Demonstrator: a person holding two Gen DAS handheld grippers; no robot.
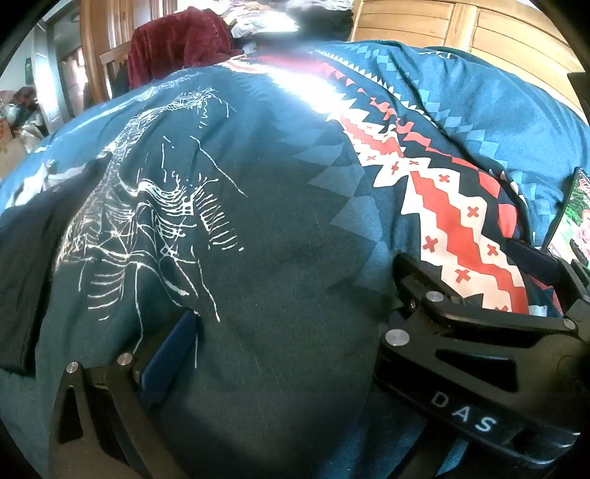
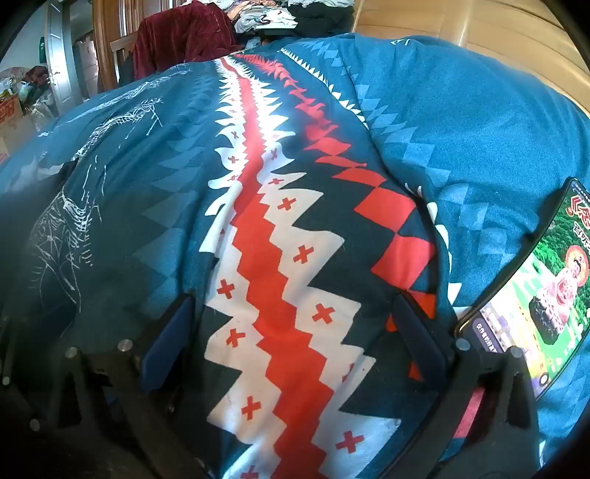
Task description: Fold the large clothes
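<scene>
Teal patterned bedding point(image 2: 461, 121) covers the whole surface, and on it lies the garment point(image 1: 258, 258), dark teal with a white web-like print, left of the bedding's red-and-white zigzag band point(image 2: 287, 294). Nearest, the left gripper point(image 1: 280, 294) hangs over the garment and the right gripper point(image 2: 295, 320) over the band, each with jaws spread and empty; "DAS" reads on the black frame point(image 1: 461, 372) in the left view. Right of the band a phone point(image 2: 534, 294) lies lit, its writing unreadable, and far beyond are a maroon cloth point(image 2: 184, 33) and wooden drawers point(image 1: 479, 29).

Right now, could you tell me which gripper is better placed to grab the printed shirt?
Left. The left gripper sits open right over the shirt, while the right gripper hovers over the blanket's red-and-white stripe, beside the phone.
</scene>
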